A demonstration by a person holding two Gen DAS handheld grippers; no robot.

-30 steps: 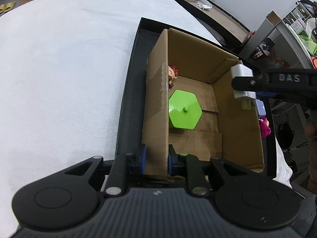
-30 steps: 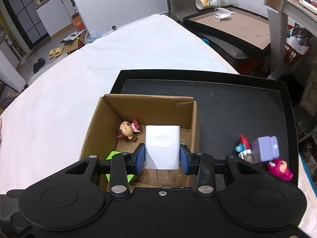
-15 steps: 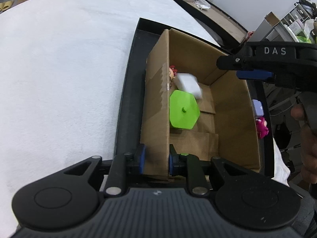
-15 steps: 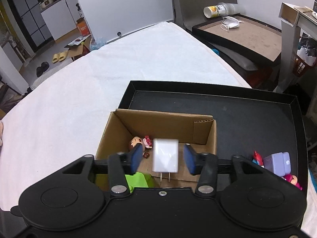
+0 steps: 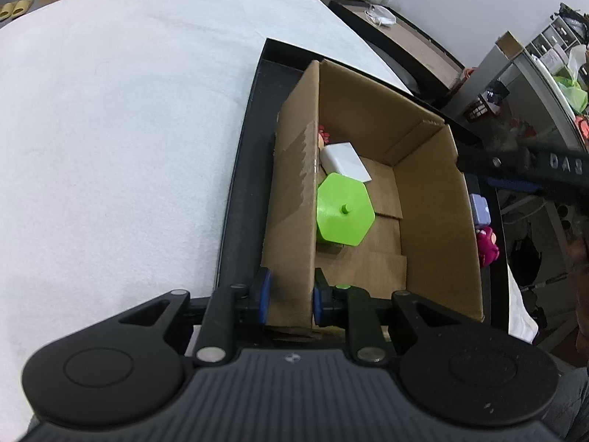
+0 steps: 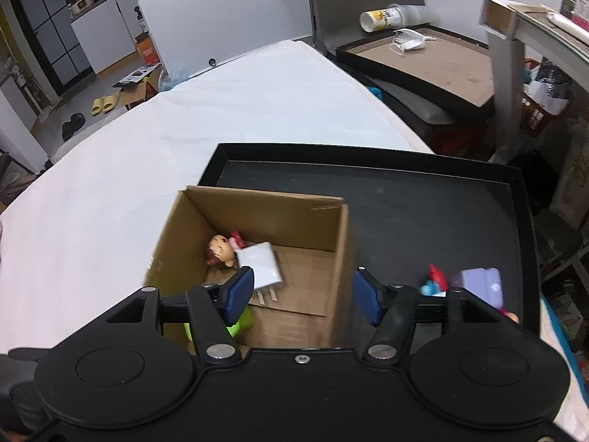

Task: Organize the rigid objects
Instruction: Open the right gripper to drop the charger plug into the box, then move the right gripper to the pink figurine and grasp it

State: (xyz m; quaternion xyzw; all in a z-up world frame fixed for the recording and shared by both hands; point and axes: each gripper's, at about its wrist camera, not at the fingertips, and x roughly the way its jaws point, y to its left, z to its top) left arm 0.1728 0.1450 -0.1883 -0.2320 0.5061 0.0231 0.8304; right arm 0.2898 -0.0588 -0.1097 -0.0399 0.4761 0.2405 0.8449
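An open cardboard box (image 5: 434,199) (image 6: 279,213) stands in a black tray (image 5: 243,169) (image 6: 423,199). My left gripper (image 5: 289,296) is shut on the box's near left wall. Inside the box lie a white plug charger (image 5: 346,162) (image 6: 261,263), a green hexagonal piece (image 5: 344,213) (image 6: 235,326) and a small doll figure (image 6: 221,250). Above the box's right wall my right gripper (image 6: 303,293) has its jaws opening, nothing between them; the left wrist view shows it only as a blurred dark bar at the right. A purple block (image 5: 480,210) (image 6: 482,287), a pink figure (image 5: 487,245) and a red-and-blue figure (image 6: 434,281) lie on the tray right of the box.
The tray rests on a white cloth-covered table (image 5: 129,110) (image 6: 206,125). Behind it stand another dark tray (image 6: 434,59) holding a cup and a face mask, and a grey post (image 6: 506,88). A person's hand (image 5: 578,250) shows at the right edge.
The right gripper let go of the white charger, which dropped into the box beside the doll. Its jaws spread apart and it drew back to the right. The left gripper kept still.
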